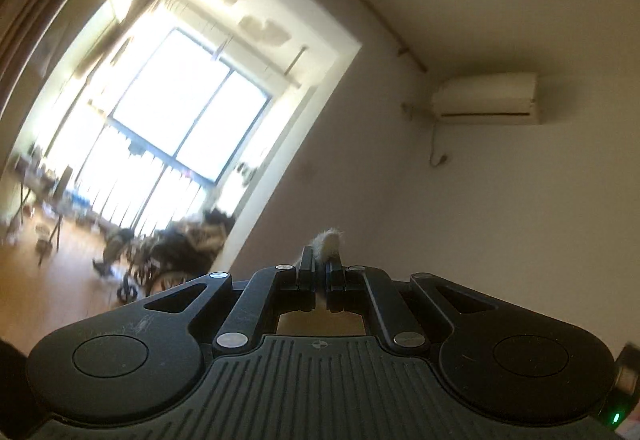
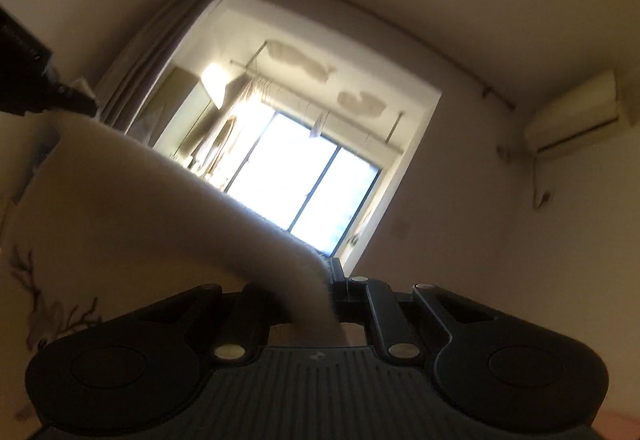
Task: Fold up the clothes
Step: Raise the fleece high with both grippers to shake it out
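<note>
Both grippers are raised and point up toward the wall and ceiling. My left gripper [image 1: 321,260] is shut on a fuzzy cream garment; a small tuft [image 1: 329,243] sticks out above the fingertips. My right gripper [image 2: 326,272] is shut on the same fuzzy cream garment [image 2: 152,208], which stretches from its jaws up and left to the left gripper [image 2: 76,98] at the upper left of the right wrist view. The rest of the garment hangs out of sight below.
A bright balcony window [image 1: 188,112] with a clothes rail lies ahead. An air conditioner [image 1: 486,98] hangs on the wall at right. A curtain [image 2: 168,40] hangs left of the opening. A wheeled cart with dark clutter [image 1: 176,252] stands on the wooden floor.
</note>
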{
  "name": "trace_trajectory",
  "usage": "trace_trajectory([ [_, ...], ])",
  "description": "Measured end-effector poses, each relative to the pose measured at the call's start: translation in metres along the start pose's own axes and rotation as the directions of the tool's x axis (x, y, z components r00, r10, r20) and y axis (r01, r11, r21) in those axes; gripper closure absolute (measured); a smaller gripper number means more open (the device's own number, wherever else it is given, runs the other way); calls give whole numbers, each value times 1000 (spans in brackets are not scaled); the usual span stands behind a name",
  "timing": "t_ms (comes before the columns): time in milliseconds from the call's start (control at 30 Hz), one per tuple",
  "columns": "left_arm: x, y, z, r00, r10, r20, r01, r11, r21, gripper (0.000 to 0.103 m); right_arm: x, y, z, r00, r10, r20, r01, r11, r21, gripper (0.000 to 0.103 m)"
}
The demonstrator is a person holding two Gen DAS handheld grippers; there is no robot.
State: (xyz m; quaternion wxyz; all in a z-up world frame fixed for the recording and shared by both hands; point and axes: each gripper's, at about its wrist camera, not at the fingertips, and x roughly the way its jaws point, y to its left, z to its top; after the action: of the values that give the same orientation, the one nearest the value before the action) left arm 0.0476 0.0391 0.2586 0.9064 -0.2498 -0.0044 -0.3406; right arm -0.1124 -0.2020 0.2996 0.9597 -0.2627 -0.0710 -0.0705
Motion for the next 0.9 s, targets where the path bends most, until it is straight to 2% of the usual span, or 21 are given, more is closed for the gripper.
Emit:
trace_trajectory([
  [133,-32,-15,-6,1000,-8,29,7,999,32,101,-34,1,9,999,-32,22,32,999,-16,93],
  [267,-57,-22,-19,1000,-10,28,9,999,45,101,-61,13,-3,999,-37,3,37,999,-33,93],
  [400,-66,-23,-31,1000,-7,2,7,998,62,101,-67,30,-24,999,-29,-46,28,1000,-14,93],
  [467,-60,-20,-36,1000,2,-20,-1,998,64,101,-48,35,-41,996,-12,-84,11,1000,-8,93],
  [600,-34,-4,-50,996,51,-77,-46,997,61,101,-6,43,-76,986,26,-162,-25,1000,4,93],
  [700,1,15,-66,985,99,-140,-95,995,35,101,26,49,-103,974,54,-220,-52,999,15,93],
  [800,48,44,-92,966,158,-203,-151,987,48,101,57,56,-130,957,83,-277,-78,997,28,93],
  [900,105,77,-126,935,226,-273,-210,974,87,101,121,75,-185,923,126,-363,-114,992,55,93],
])
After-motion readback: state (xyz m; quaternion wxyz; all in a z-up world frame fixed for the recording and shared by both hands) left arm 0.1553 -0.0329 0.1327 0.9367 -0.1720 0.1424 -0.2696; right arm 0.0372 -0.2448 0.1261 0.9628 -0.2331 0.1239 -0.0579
